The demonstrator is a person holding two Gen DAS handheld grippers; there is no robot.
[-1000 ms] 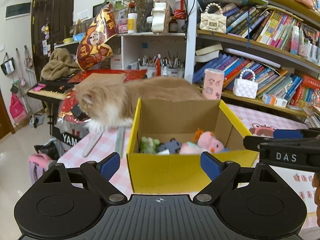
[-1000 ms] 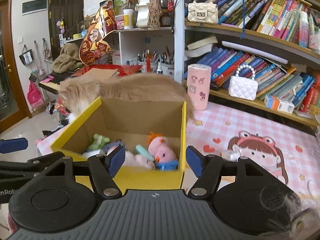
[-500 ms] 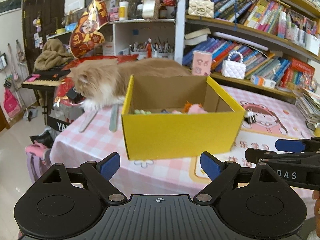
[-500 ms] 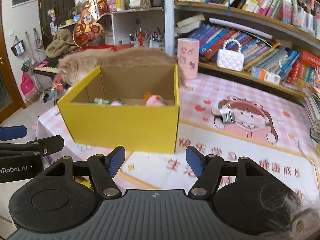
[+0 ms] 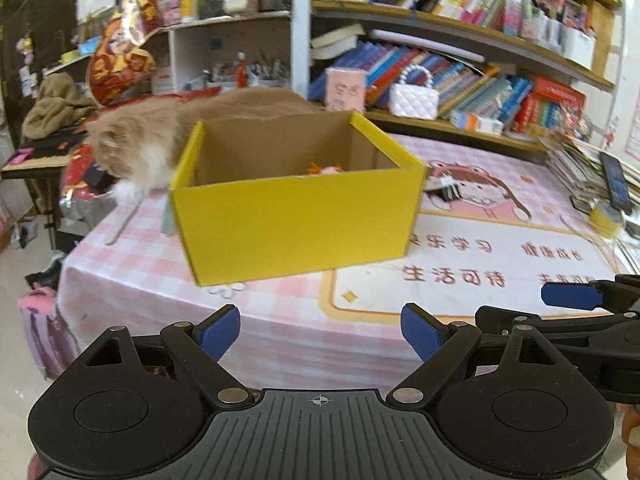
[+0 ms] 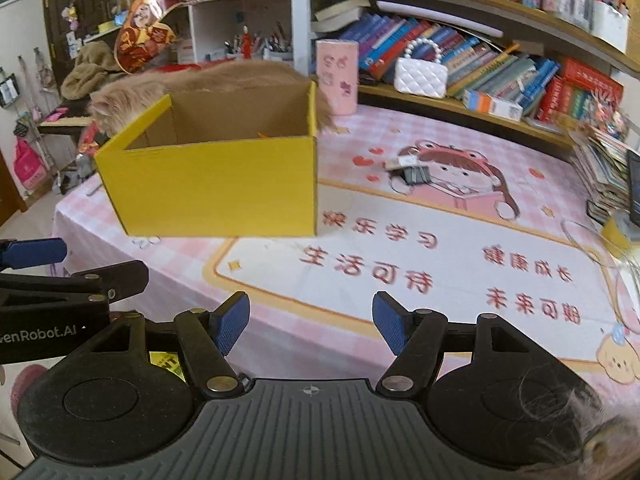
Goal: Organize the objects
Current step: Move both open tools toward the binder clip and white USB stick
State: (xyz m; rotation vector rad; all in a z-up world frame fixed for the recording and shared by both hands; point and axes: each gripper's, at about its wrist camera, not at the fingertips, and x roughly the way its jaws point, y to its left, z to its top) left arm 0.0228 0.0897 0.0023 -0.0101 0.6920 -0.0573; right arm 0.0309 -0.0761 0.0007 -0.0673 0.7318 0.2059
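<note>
A yellow cardboard box stands open on the pink tablecloth; it also shows in the right wrist view. Only the orange top of a pink plush toy shows above its front wall. My left gripper is open and empty, held back from the box near the table's front edge. My right gripper is open and empty, to the right of the left one. A black binder clip lies on the cloth right of the box.
A fluffy orange cat lies behind the box at the table's far left. Bookshelves run along the back, with a pink cup and a white handbag. A book stack and phone sit at the right edge.
Both grippers have pulled back and down from above the box toward the table's front edge. The toys inside are now mostly hidden by the front wall. Both stayed open.
</note>
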